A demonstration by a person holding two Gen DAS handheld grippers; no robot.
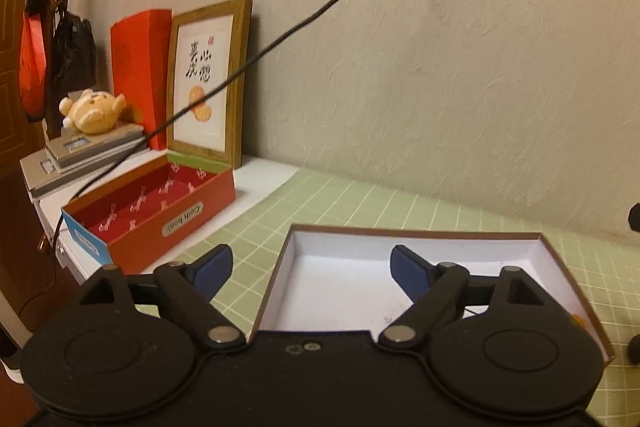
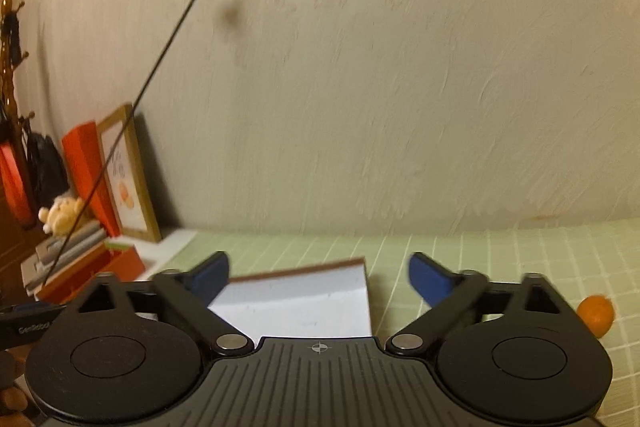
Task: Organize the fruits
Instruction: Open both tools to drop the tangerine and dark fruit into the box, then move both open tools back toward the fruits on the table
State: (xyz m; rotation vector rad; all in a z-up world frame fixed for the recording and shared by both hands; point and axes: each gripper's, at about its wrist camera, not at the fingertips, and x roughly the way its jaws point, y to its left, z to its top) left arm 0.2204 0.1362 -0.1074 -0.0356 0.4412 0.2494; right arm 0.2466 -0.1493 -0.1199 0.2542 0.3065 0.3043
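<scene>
Both the left tongs (image 1: 310, 267) and right tongs (image 2: 318, 277) gape wide, empty. The white-lined box (image 1: 416, 247) looks bare; an orange (image 2: 596, 314) (probably unsorted) waits on the counter (image 2: 500, 251) beside it.

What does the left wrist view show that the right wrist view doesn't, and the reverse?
Only the left wrist view: the inside of the red box, labelled "Cloth book", and the white box as an open tray, nothing visible in the part that shows.
Only the right wrist view: an orange fruit on the green grid mat, right of the right gripper.
Both: open jaws gripping nothing, left gripper included, the framed picture, plush bear and black cable.
</scene>
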